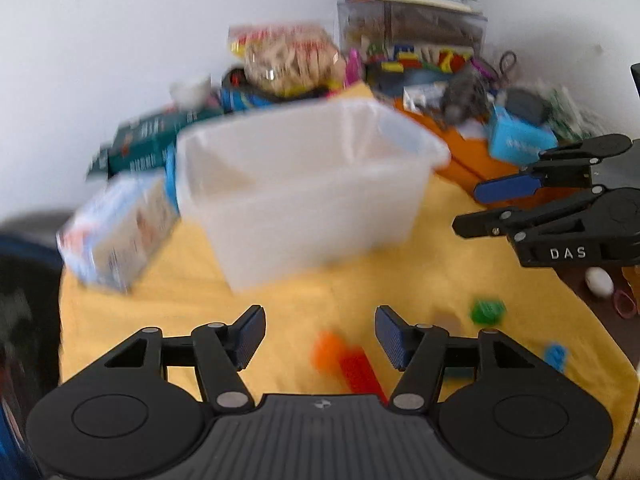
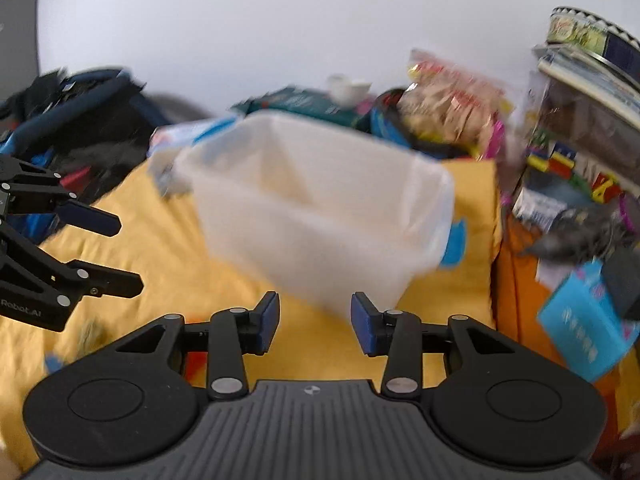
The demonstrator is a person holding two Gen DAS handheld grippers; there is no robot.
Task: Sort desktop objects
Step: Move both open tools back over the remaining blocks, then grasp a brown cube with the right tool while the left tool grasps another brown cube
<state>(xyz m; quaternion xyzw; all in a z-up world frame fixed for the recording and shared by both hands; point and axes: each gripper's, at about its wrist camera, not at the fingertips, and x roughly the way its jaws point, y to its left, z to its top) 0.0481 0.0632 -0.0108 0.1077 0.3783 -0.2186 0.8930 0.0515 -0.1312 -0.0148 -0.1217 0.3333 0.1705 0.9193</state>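
A translucent white plastic bin (image 1: 308,184) stands on the yellow cloth (image 1: 168,280); it also shows in the right wrist view (image 2: 320,208). Small bricks lie on the cloth near me: an orange one (image 1: 326,350), a red one (image 1: 360,374), a green one (image 1: 487,311) and a blue one (image 1: 556,356). My left gripper (image 1: 320,338) is open and empty above the orange and red bricks. My right gripper (image 2: 314,322) is open and empty in front of the bin; it shows at the right of the left wrist view (image 1: 470,210). Both views are motion-blurred.
A white and blue carton (image 1: 116,232) lies left of the bin. Behind it are a green box (image 1: 148,144), a snack bag (image 1: 288,60), a clear case with books (image 1: 412,20), a blue box (image 1: 520,140) and an orange cloth (image 1: 464,152). A dark bag (image 2: 80,120) sits at the left.
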